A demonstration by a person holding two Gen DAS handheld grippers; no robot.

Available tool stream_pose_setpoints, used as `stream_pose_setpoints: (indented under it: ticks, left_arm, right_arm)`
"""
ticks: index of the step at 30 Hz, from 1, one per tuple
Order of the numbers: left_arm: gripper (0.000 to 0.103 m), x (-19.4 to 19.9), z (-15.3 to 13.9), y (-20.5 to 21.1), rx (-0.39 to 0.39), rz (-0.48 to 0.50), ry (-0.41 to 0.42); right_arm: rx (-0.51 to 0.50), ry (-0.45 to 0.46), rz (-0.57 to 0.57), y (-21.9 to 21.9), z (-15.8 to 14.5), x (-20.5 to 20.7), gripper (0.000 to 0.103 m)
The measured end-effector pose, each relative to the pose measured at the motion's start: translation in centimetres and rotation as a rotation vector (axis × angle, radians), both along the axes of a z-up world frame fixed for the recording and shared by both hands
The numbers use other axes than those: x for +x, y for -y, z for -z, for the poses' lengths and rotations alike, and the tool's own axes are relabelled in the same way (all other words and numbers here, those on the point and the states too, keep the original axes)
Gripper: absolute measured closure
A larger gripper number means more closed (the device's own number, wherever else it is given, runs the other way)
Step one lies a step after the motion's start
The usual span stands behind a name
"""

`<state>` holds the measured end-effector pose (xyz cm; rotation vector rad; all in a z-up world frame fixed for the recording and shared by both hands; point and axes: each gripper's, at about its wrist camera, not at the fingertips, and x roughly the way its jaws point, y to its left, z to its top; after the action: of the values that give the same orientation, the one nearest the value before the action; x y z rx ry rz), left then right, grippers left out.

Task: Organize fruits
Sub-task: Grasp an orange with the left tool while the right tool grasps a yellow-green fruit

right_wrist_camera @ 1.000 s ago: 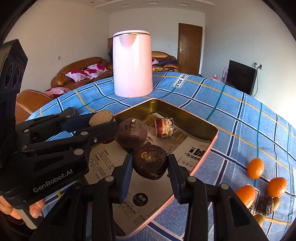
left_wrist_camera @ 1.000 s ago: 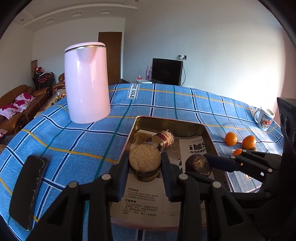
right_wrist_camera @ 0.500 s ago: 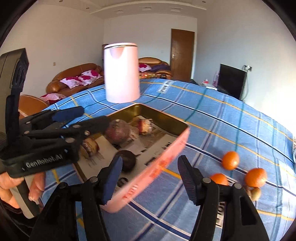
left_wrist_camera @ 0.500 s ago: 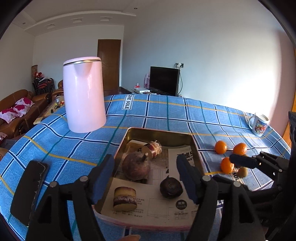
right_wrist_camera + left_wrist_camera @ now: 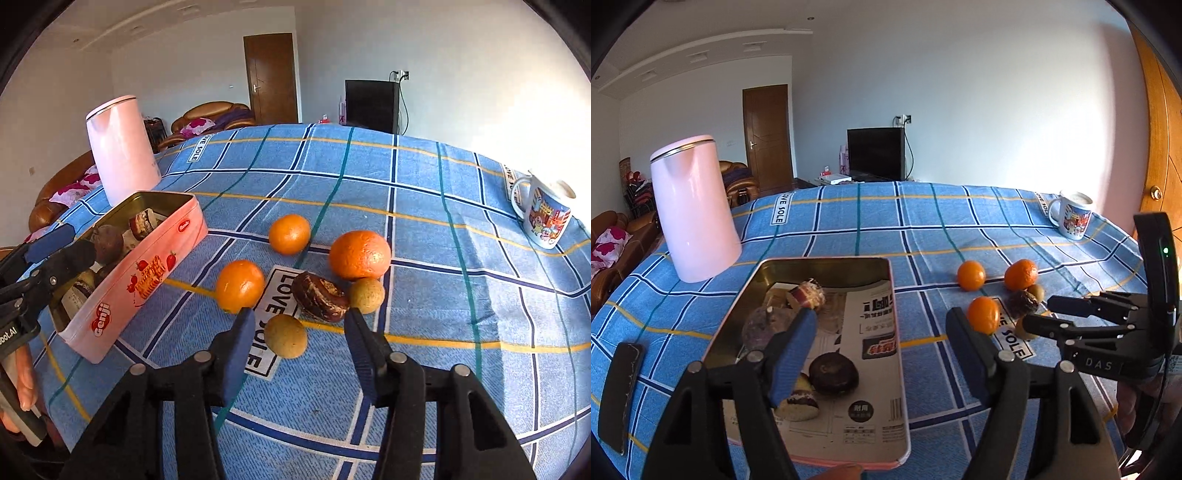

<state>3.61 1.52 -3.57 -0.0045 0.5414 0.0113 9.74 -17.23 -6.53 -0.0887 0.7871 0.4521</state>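
Observation:
A pink tin (image 5: 147, 280) lined with newspaper (image 5: 875, 332) holds several dark fruits and a cut piece (image 5: 798, 400). My left gripper (image 5: 882, 332) is open and empty above the tin's right side. Three oranges (image 5: 240, 284) (image 5: 290, 233) (image 5: 359, 254), a dark wrinkled fruit (image 5: 320, 295) and two small tan fruits (image 5: 285, 335) (image 5: 366, 294) lie on the blue checked cloth. My right gripper (image 5: 299, 325) is open and empty, its fingers either side of the near tan fruit and the dark fruit. The right gripper also shows in the left wrist view (image 5: 1052, 314).
A tall pink kettle (image 5: 692, 206) stands behind the tin. A printed mug (image 5: 545, 214) is at the far right. A black phone (image 5: 618, 395) lies at the left table edge. Sofas, a door and a TV are beyond the table.
Both grippers let go of their fruits into the tin and opened. The left drew back and up; the right swung right to the loose fruits on the cloth.

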Motion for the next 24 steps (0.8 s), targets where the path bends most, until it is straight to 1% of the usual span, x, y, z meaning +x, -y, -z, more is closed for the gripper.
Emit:
stream_pose_setpoints:
  ticks: [4,5,6,9,10,12,14,19,24]
  left_arm:
    - [0.028,0.1,-0.3,0.8,0.009,0.015,0.004]
    - [0.028,0.0,-0.4,0.9,0.011,0.018,0.005]
    - [0.028,0.1,-0.4,1.1,0.013,0.022,0.006]
    - [0.028,0.4,-0.4,1.9,0.022,0.038,0.0]
    - [0.028,0.5,-0.4,2.2,0.026,0.043,-0.004]
    - [0.028,0.8,-0.3,2.9,0.032,0.055,-0.01]
    - [0.028,1.2,-0.2,3.6,0.038,0.065,-0.017]
    - [0.028,2.9,0.3,6.1,0.061,0.108,-0.059]
    - [0.028,5.1,1.2,8.1,0.074,0.139,-0.119]
  right_arm:
    - [-0.011,-0.059,-0.025,-0.8,1.0,1.0,0.054]
    - [-0.012,-0.07,-0.03,-0.9,1.2,1.1,0.058]
    - [-0.017,-0.078,-0.038,-1.1,1.4,1.2,0.065]
    - [-0.035,-0.096,-0.048,-1.4,1.8,1.5,0.074]
    - [-0.03,-0.093,-0.053,-1.4,1.7,1.4,0.074]
    - [-0.03,-0.073,-0.051,-1.3,1.5,1.2,0.074]
    - [-0.024,-0.033,-0.039,-0.8,0.8,0.6,0.074]
    - [-0.016,0.064,0.056,1.8,-0.8,0.6,0.074]
    - [-0.024,0.117,0.131,3.9,-1.7,1.7,0.074]
